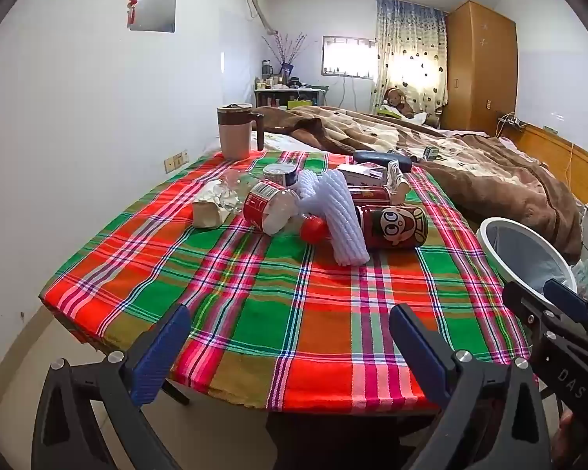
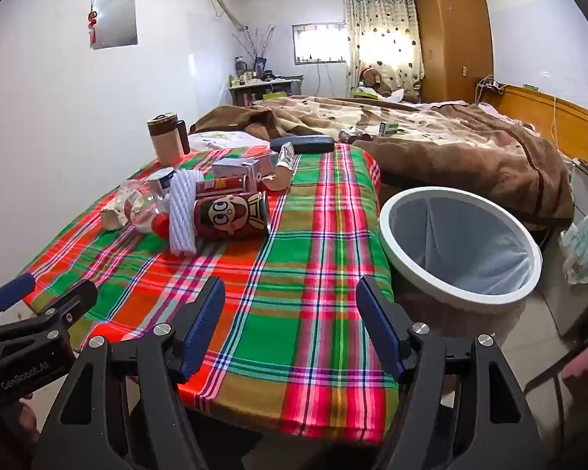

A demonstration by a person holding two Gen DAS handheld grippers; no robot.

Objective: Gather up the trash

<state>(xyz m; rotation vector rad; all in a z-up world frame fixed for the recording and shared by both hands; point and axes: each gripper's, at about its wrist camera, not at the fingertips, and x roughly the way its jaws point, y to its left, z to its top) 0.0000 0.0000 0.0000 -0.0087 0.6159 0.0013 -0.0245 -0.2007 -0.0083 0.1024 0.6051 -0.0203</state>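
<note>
Trash (image 1: 333,211) (cans, a foam sleeve, crumpled paper) all lies heaped on the plaid table (image 1: 278,313), left of the bin (image 2: 460,246), which looks empty. Nothing collected yet. Left gripper (image 1: 290,352) and right gripper (image 2: 290,329) hover spread wide, holding nothing.

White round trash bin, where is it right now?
The white round trash bin with grey liner stands on the floor off the plaid-clothed table's right edge in the right wrist view, near the brown-blanketed bed.

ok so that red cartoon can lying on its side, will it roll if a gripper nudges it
Probably: the red cartoon can lies on its side on the flat plaid cloth. The white foam sleeve leaning against one end may check it. It looks rigid and smooth, perhaps slippery.
</note>
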